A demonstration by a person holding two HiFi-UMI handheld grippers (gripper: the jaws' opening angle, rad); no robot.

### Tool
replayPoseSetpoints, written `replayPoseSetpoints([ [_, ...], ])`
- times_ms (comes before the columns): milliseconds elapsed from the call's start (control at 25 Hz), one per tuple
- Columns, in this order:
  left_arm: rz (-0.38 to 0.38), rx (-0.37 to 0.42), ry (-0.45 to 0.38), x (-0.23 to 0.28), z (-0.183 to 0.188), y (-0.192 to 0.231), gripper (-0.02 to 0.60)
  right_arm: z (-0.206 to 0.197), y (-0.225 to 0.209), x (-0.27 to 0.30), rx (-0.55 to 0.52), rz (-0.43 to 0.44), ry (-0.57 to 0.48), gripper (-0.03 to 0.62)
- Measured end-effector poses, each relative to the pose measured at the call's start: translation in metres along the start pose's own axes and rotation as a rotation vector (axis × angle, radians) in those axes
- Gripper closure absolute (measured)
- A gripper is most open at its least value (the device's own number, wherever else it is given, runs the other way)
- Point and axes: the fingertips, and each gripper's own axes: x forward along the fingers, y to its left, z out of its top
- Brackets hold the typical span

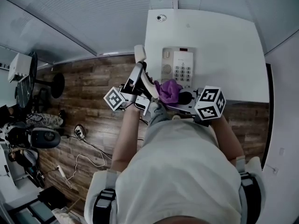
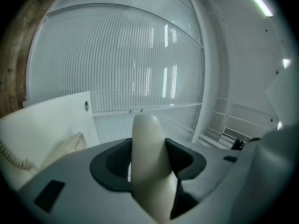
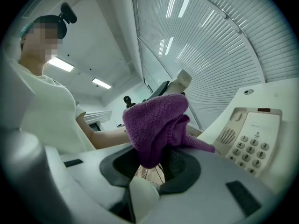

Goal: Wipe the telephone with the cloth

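The left gripper (image 2: 149, 158) has its jaws spread wide and closed on the cream handset (image 2: 150, 164), which stands up between them; in the head view this gripper (image 1: 141, 76) holds the handset (image 1: 140, 54) up off its cradle, out past the counter's left edge and over the wooden floor (image 1: 88, 92). The right gripper (image 3: 149, 168) is clamped on a bunched purple cloth (image 3: 156, 119), whose free folds bulge above the jaws and trail toward the telephone base (image 3: 252, 135). From above, the cloth (image 1: 169, 89) hangs at the base's near left corner, just beside the handset. The telephone base (image 1: 178, 68) lies flat on the white counter (image 1: 229, 41), close to the left edge and not far from the front edge, keypad up. Bare white surface runs to the right of it and behind it, up to a small round grommet (image 1: 161, 17) near the far left corner. The coiled cord (image 2: 10, 157) shows at the left rim of the left gripper view. Both grippers crowd the counter's front left corner
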Motion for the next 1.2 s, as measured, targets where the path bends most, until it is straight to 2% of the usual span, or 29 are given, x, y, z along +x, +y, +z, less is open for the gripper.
replayPoseSetpoints([
  [280,0.039,0.018,0.044,0.01,-0.003,0.012,0.353,-0.001,-0.019,-0.011,-0.009,-0.114,-0.015,0.476],
  [600,0.14,0.073,0.105,0.021,-0.013,0.042,0.353,0.02,-0.064,-0.049,0.027,-0.357,-0.167,0.476],
  [760,0.215,0.154,0.167,0.027,-0.023,0.054,0.353,0.03,-0.078,-0.065,0.023,-0.484,-0.229,0.476],
  [960,0.414,0.364,0.29,0.024,-0.033,0.091,0.353,0.038,-0.092,-0.084,0.038,-0.597,-0.313,0.476],
  [1200,0.52,0.49,0.388,0.029,-0.048,0.116,0.353,0.039,-0.102,-0.103,0.075,-0.673,-0.372,0.476],
])
